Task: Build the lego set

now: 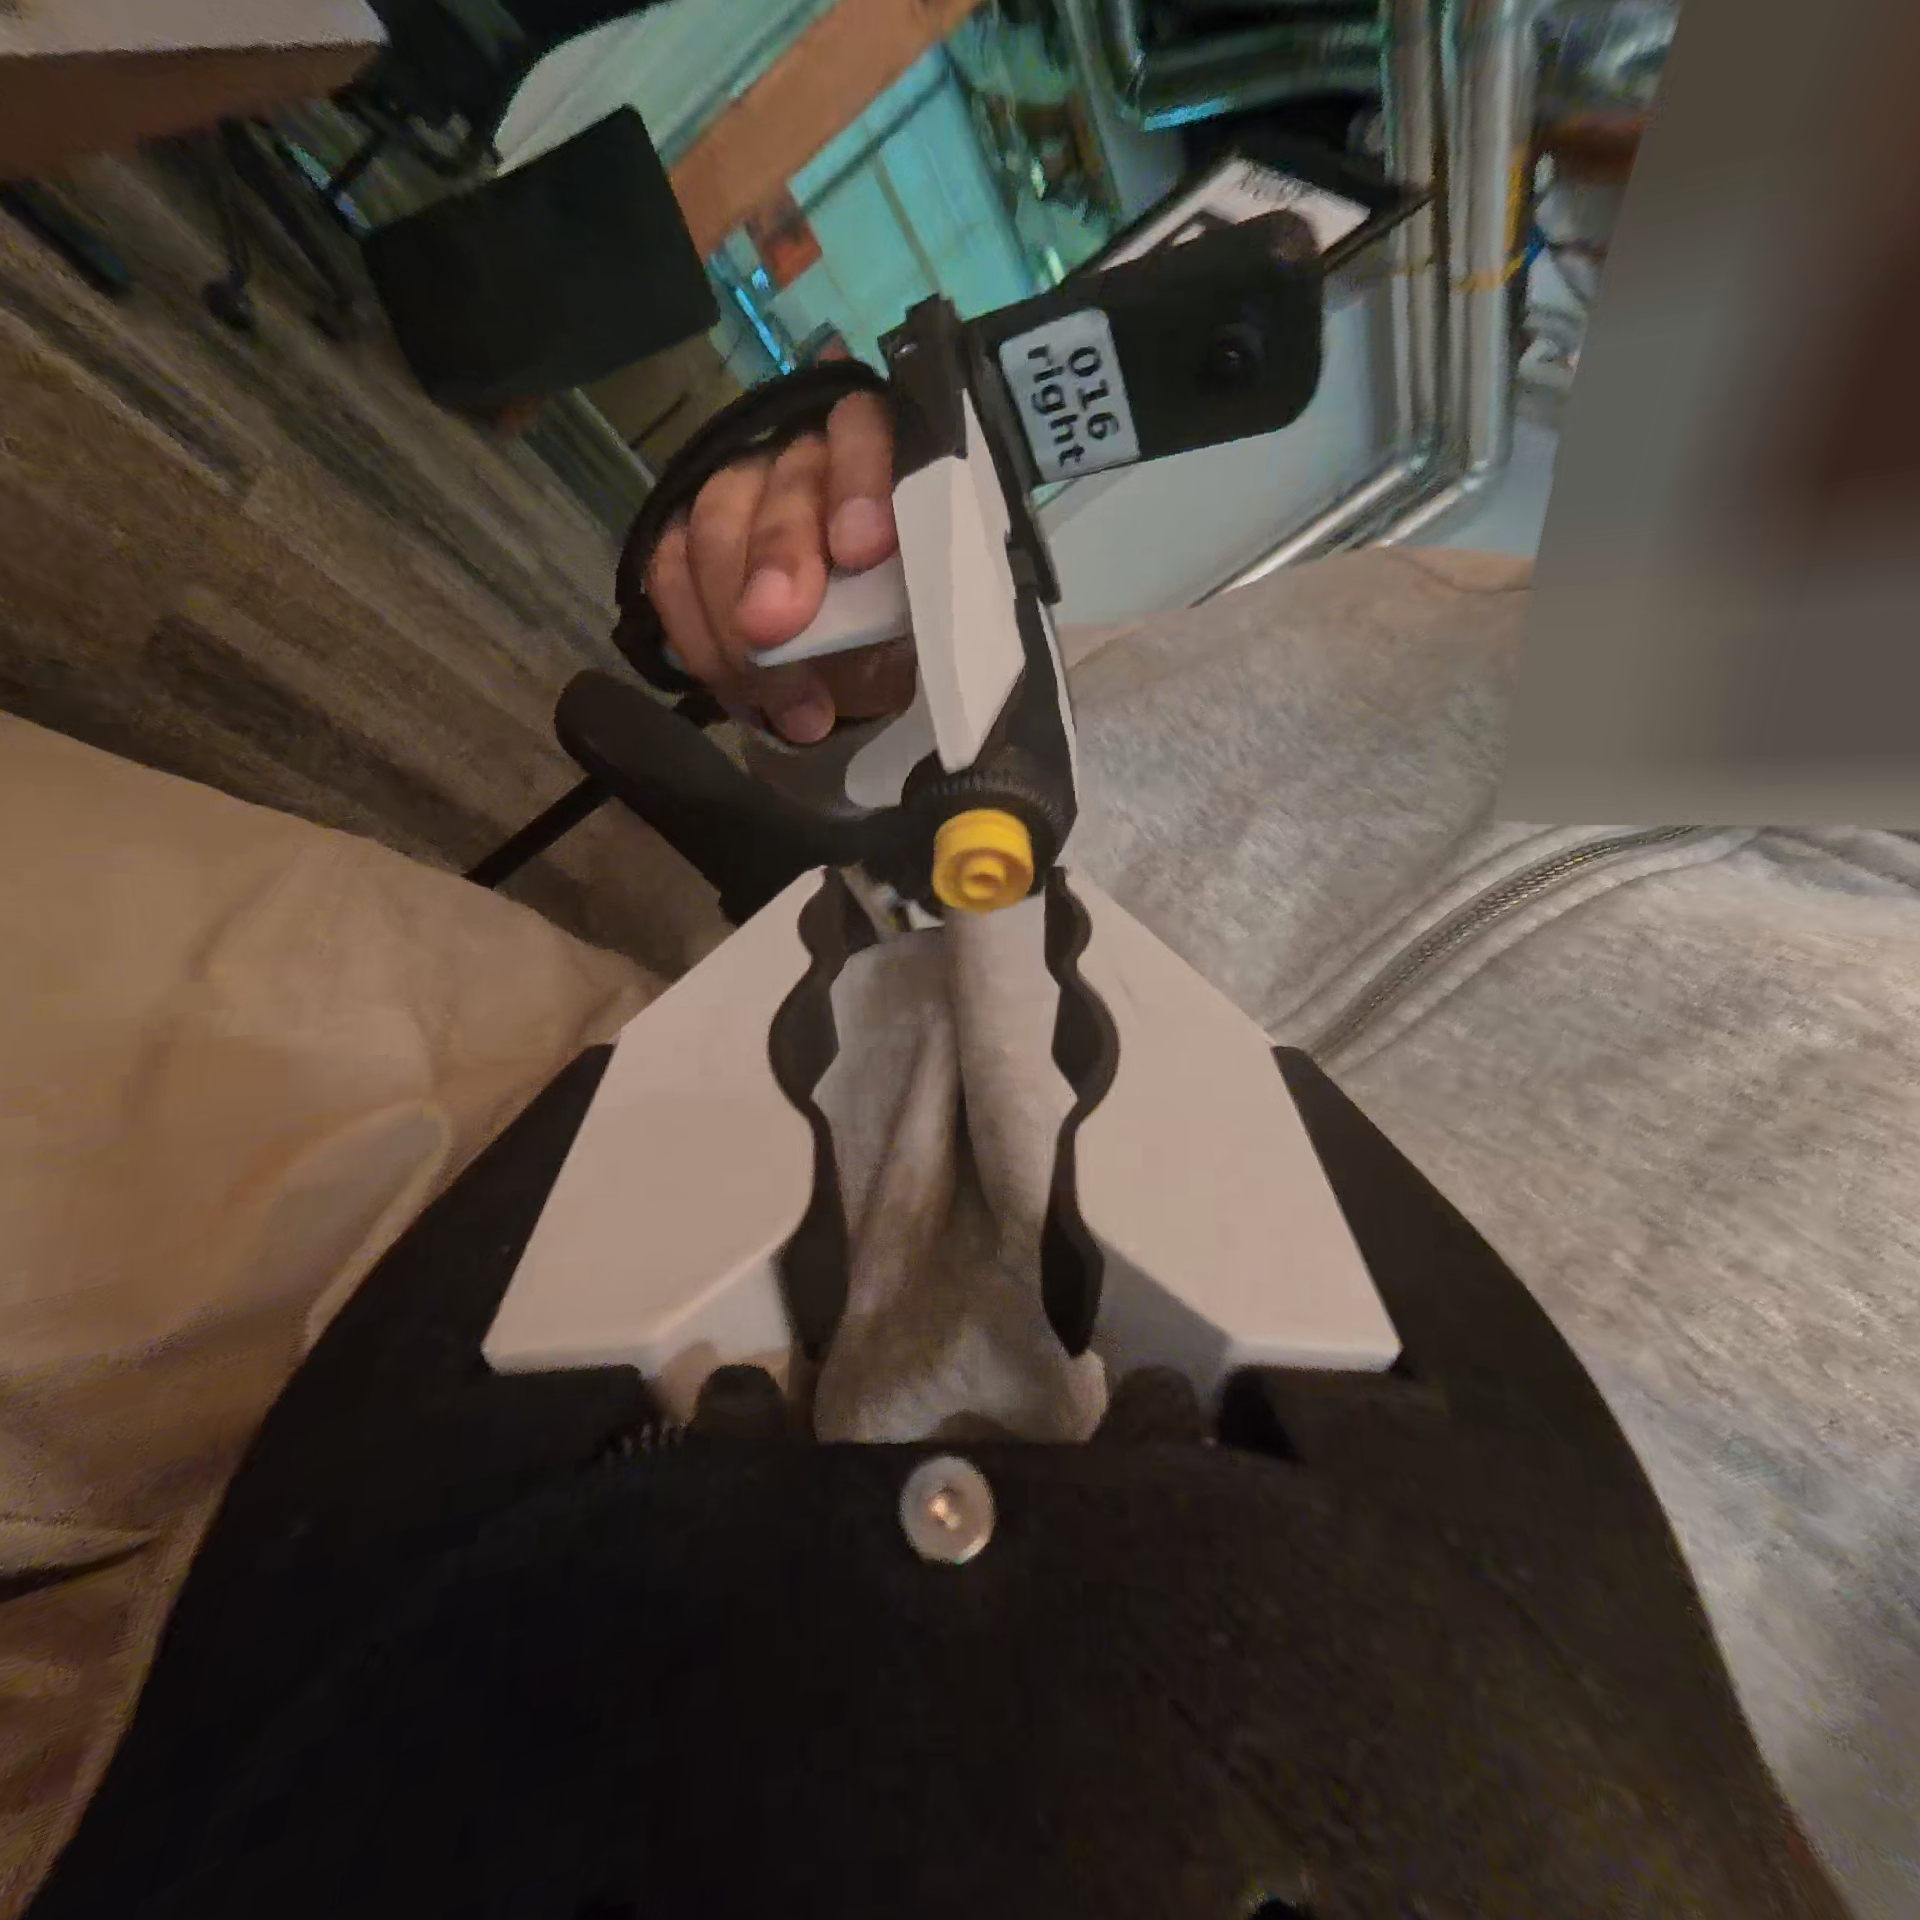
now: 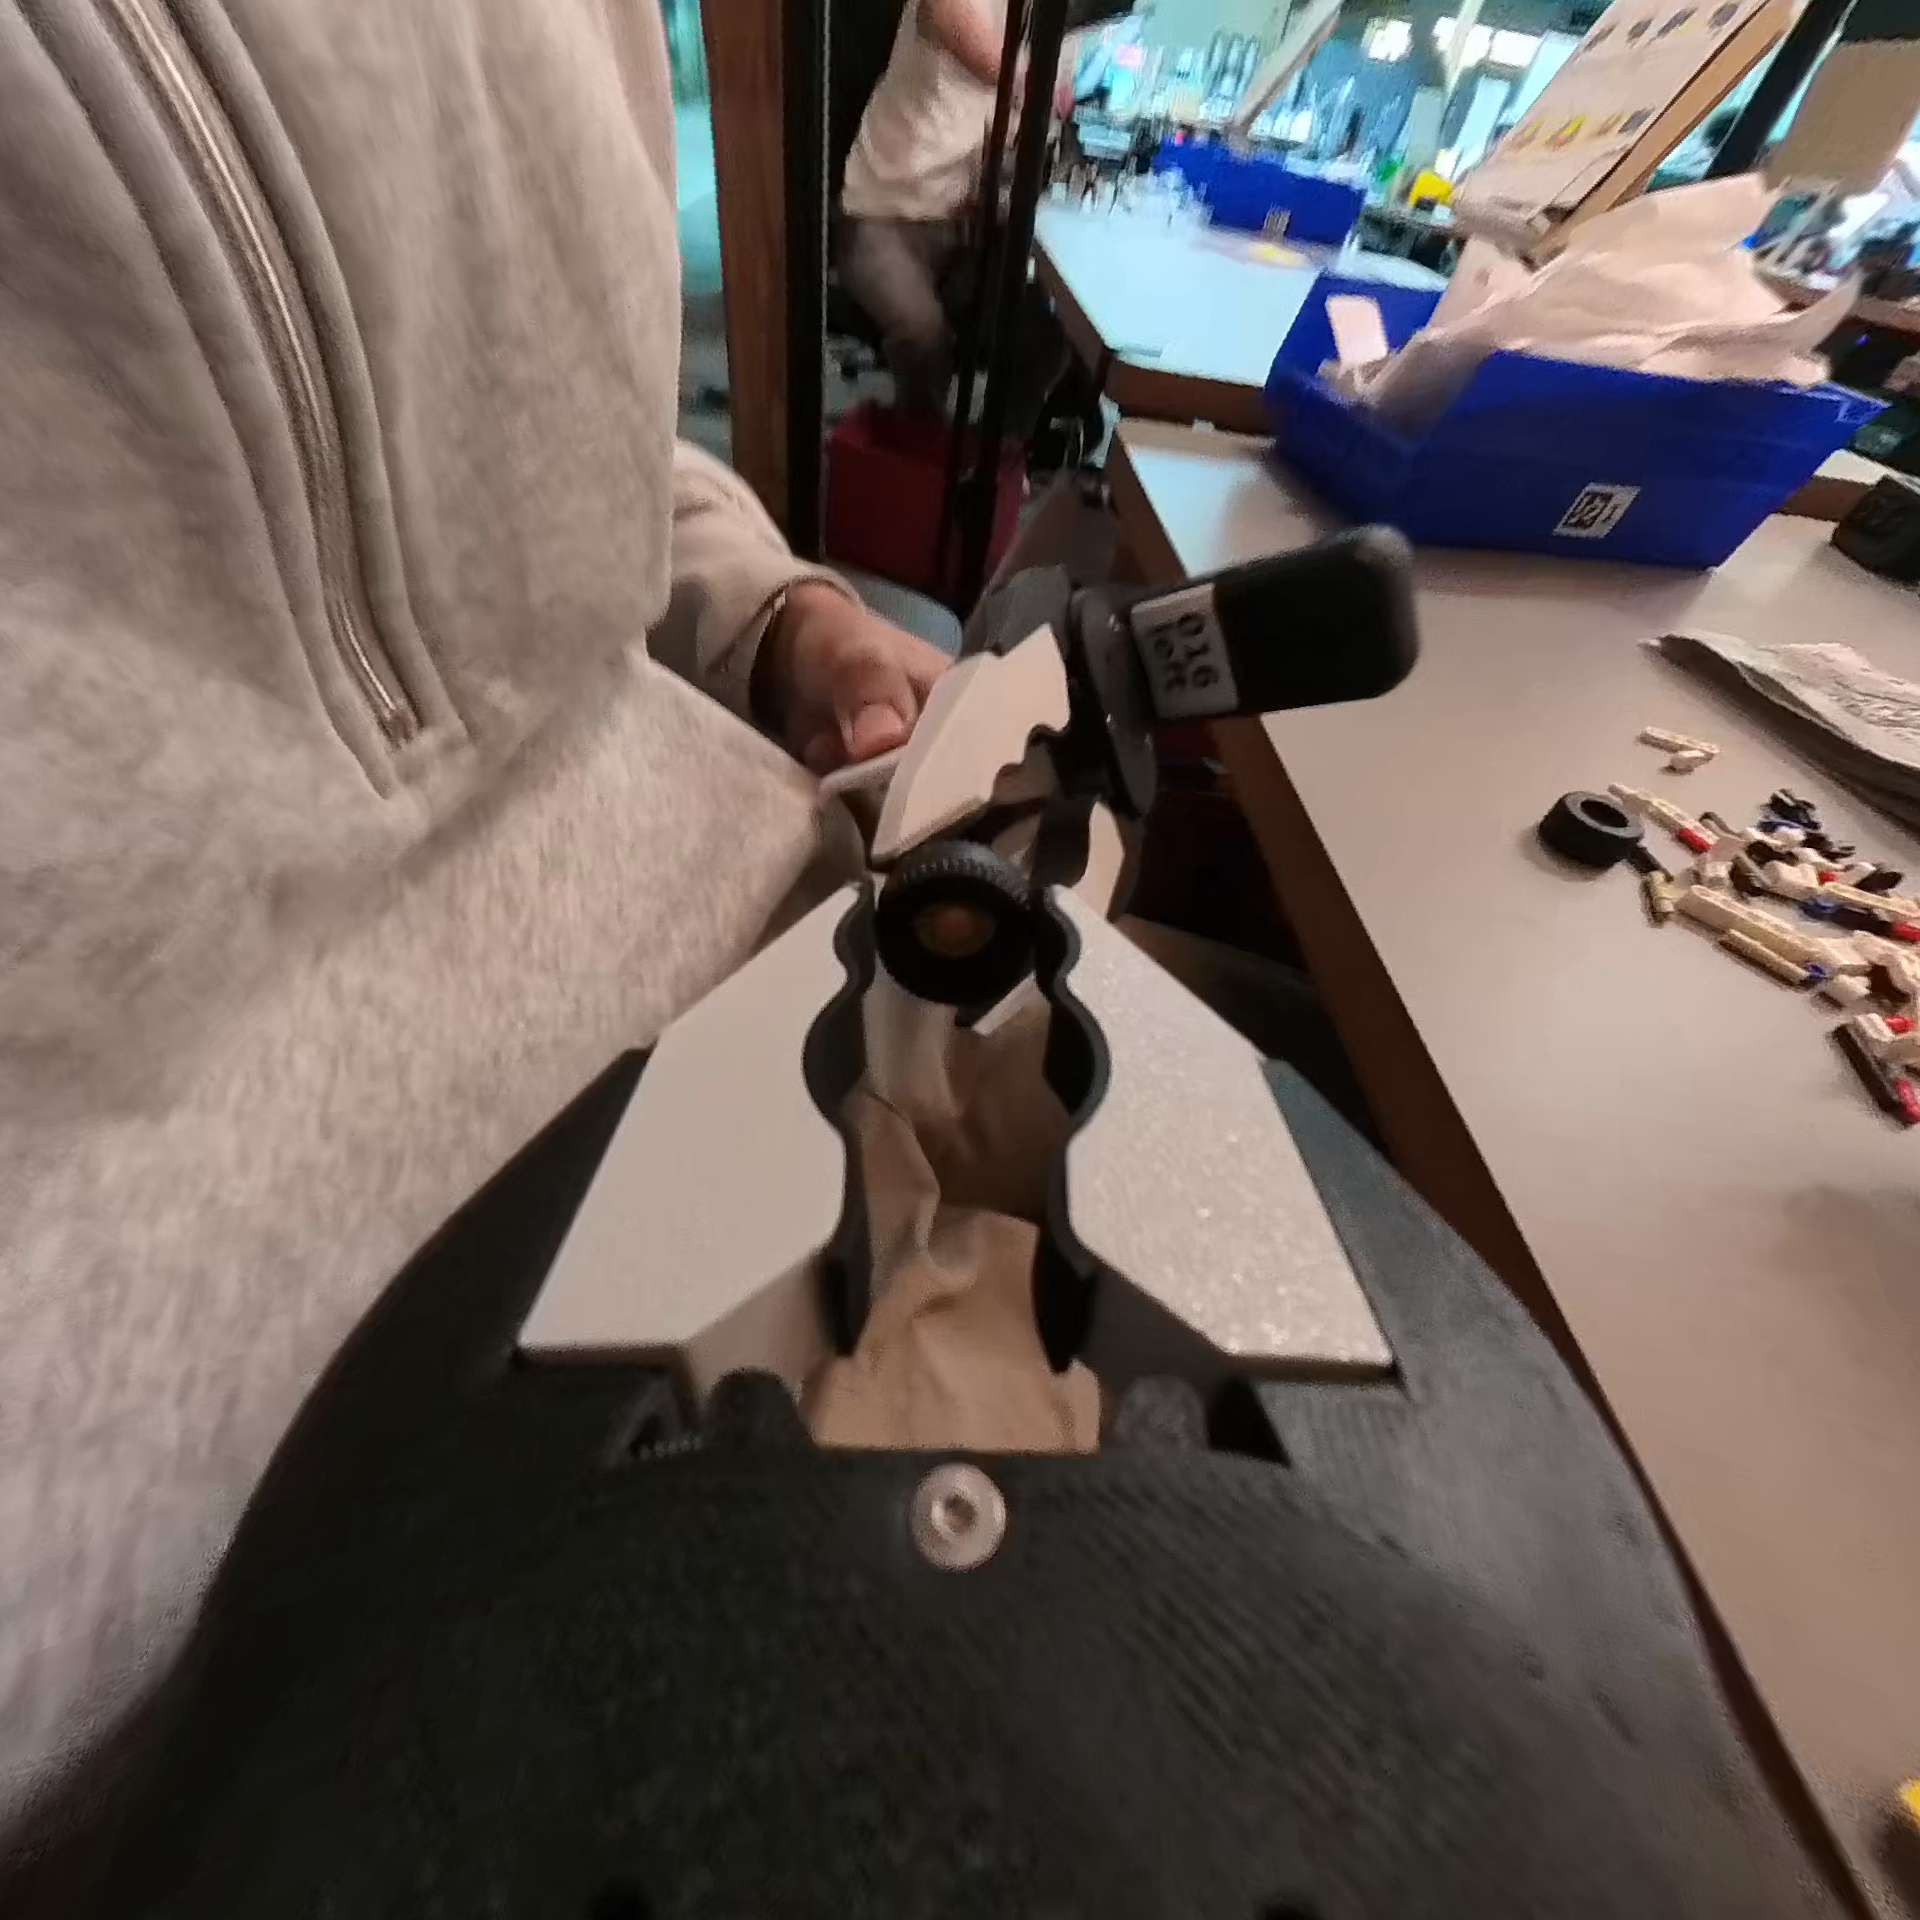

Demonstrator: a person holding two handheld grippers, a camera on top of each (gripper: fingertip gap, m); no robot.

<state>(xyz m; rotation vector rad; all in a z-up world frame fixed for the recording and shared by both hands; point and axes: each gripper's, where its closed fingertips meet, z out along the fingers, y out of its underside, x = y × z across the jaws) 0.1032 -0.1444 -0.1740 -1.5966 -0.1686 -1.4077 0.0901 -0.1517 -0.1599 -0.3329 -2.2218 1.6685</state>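
Observation:
Both grippers meet tip to tip in mid-air in front of a grey sweatshirt. My left gripper is shut on a small yellow wheel hub. My right gripper is shut on a black rubber tyre. The tyre sits against the hub, whose yellowish centre shows through the tyre's hole. In the left wrist view the right gripper comes in from above with the tyre just behind the hub. In the right wrist view the left gripper reaches in from beyond the tyre.
A table runs along the right. On it lie a pile of several loose lego pieces, a spare black tyre, a paper booklet and a blue bin holding bags. My two grippers' fingertips are within a few centimetres of each other.

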